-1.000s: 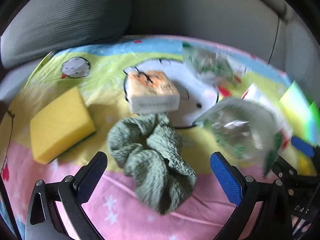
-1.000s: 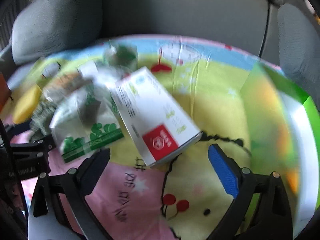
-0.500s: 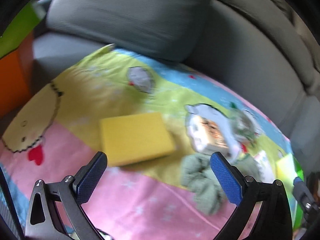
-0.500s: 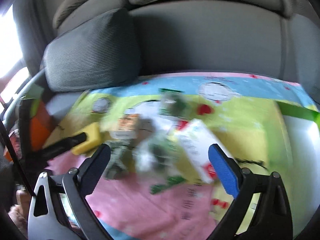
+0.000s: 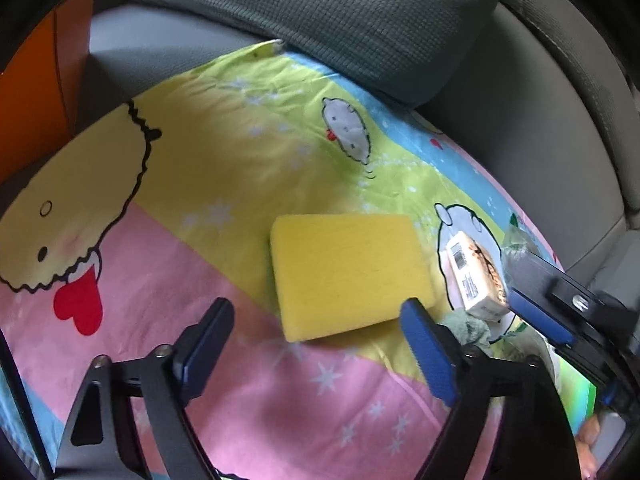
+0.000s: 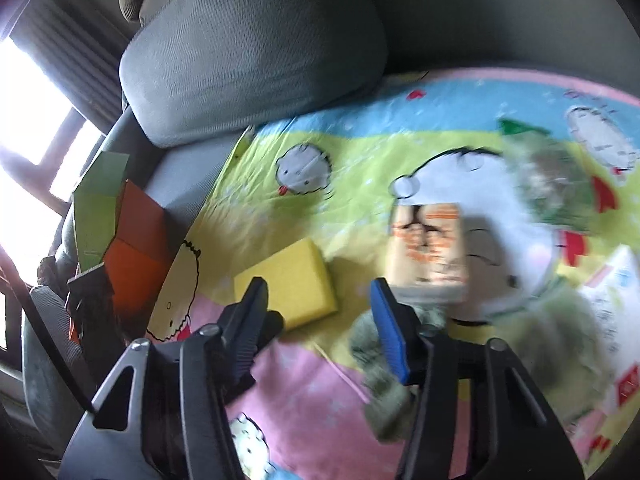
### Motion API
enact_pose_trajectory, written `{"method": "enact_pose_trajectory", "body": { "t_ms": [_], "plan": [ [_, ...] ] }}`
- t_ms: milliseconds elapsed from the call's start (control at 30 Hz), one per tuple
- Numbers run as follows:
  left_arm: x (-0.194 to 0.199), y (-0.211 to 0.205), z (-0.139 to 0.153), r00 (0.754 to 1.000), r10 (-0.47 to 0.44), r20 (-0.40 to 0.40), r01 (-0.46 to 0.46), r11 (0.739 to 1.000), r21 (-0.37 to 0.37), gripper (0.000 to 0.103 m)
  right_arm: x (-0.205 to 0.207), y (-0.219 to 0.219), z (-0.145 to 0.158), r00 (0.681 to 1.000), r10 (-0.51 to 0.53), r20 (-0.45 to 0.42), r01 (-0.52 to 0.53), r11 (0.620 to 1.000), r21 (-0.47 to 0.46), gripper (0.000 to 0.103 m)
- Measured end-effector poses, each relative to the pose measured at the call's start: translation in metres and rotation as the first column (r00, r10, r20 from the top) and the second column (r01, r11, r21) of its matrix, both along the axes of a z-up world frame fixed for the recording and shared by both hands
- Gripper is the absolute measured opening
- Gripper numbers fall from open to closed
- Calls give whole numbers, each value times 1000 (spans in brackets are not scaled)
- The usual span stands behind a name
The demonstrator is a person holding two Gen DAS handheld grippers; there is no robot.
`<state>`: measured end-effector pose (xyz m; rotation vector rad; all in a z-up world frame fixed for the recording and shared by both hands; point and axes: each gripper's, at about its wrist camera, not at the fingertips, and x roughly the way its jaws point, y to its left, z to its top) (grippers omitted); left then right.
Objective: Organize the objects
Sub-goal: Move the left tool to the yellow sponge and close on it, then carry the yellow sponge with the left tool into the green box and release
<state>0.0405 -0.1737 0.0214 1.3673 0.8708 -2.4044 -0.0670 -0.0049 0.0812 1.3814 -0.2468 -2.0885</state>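
Note:
A yellow sponge [image 5: 348,276] lies flat on the cartoon-print blanket [image 5: 224,160]. My left gripper [image 5: 316,340] hovers over the sponge's near edge. Its jaws are closing and the pads do not press on anything. To the right lie an orange-and-white packet [image 5: 476,276] and a green scrunchie [image 5: 468,328]. In the right wrist view my right gripper [image 6: 320,320] is above the blanket between the sponge [image 6: 288,284] and the packet [image 6: 428,248]. Its jaws are closing with nothing gripped. The scrunchie [image 6: 380,360] is blurred behind the right finger.
A grey cushion [image 5: 340,12] and the sofa back border the blanket at the far side. An orange box [image 6: 136,256] with a green flap stands at the left. A white carton [image 6: 612,312] and a clear bag [image 6: 548,176] lie to the right.
Both views swung left, from the scrunchie and the white carton toward the sponge. The jaws of both grippers stand narrower than before. The objects have stayed put.

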Motion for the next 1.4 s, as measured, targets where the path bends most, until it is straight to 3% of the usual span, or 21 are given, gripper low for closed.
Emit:
{"method": "enact_pose_trajectory", "body": {
  "t_ms": [233,300,567,800,900,1067,1400],
  "plan": [
    [-4,-2,-10,999,-45,-11,46,995,86,61,-15,-41,-23,998,43,54,-45,998,50,46],
    [-5,-3,-13,999,-50,-22,52,992,116,59,-18,-47,-31,998,39,56,-44,996,84,46],
    [-6,2,-7,996,-86,-36,88,994,67,55,-18,-42,-52,994,40,100,-43,999,32,38],
    [3,27,29,976,-154,-153,156,988,1,54,2,-10,-12,1000,-23,-9,23,999,-28,38],
    [9,45,48,955,-209,-212,207,978,-30,54,16,12,8,996,-60,-68,58,998,-36,38],
    [15,87,77,895,-334,-295,320,942,-98,54,41,66,33,976,-170,-135,162,984,-69,38],
    [21,186,106,751,-562,-346,533,826,-185,55,86,167,56,889,-418,-185,402,908,-119,39]
  ]
}}
